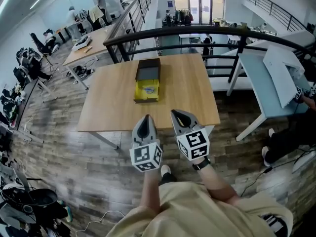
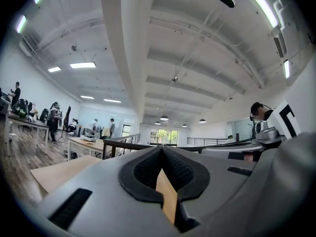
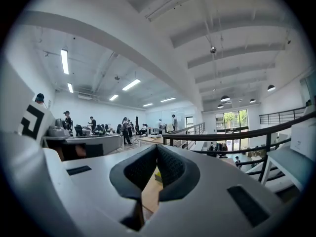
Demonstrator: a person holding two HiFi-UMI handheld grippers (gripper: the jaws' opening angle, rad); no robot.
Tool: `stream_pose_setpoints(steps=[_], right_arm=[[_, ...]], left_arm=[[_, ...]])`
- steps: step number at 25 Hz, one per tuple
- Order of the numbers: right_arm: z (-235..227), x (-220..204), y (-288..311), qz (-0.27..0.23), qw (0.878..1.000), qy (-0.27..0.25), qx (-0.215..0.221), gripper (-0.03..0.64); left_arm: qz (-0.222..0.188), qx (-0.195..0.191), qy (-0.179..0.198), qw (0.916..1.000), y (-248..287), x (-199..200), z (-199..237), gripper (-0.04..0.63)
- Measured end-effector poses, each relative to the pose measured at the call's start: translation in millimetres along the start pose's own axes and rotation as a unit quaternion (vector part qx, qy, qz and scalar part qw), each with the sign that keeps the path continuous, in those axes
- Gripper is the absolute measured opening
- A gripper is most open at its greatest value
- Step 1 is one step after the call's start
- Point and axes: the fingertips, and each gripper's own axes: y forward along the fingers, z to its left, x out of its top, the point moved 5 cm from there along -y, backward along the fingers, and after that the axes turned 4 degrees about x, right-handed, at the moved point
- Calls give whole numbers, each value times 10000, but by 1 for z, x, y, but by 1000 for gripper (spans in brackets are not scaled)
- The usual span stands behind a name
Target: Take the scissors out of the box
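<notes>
A box (image 1: 147, 82) lies at the far middle of the wooden table (image 1: 108, 107): a dark sleeve at the back with a yellow tray drawn out toward me. Something blue and pale lies in the tray, too small to make out as scissors. Both grippers hover level at the table's near edge, well short of the box. My left gripper (image 1: 144, 118) (image 2: 161, 149) is shut with nothing between its pads. My right gripper (image 1: 178, 113) (image 3: 157, 147) is also shut and empty. In the right gripper view a bit of the yellow tray (image 3: 157, 176) shows beyond the jaws.
A black curved railing (image 1: 197, 31) runs just behind the table. A white tilted table (image 1: 266, 83) stands to the right, with a seated person (image 1: 291, 137) beside it. Desks with people (image 1: 84, 41) fill the back left, and cables lie on the floor (image 1: 98, 216).
</notes>
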Motion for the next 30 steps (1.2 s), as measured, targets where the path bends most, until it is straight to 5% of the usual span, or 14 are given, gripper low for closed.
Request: stream_pose_setpoints(steps=[16,30], right_arm=[[-19,14,183,94,9996,205,-169,14],[-62,-23,277,387,9976,161,-546,14]], left_arm=[[-94,-243,43,9997,145,20,117,11],[254,-441,182,9985,243,-24,163,11]])
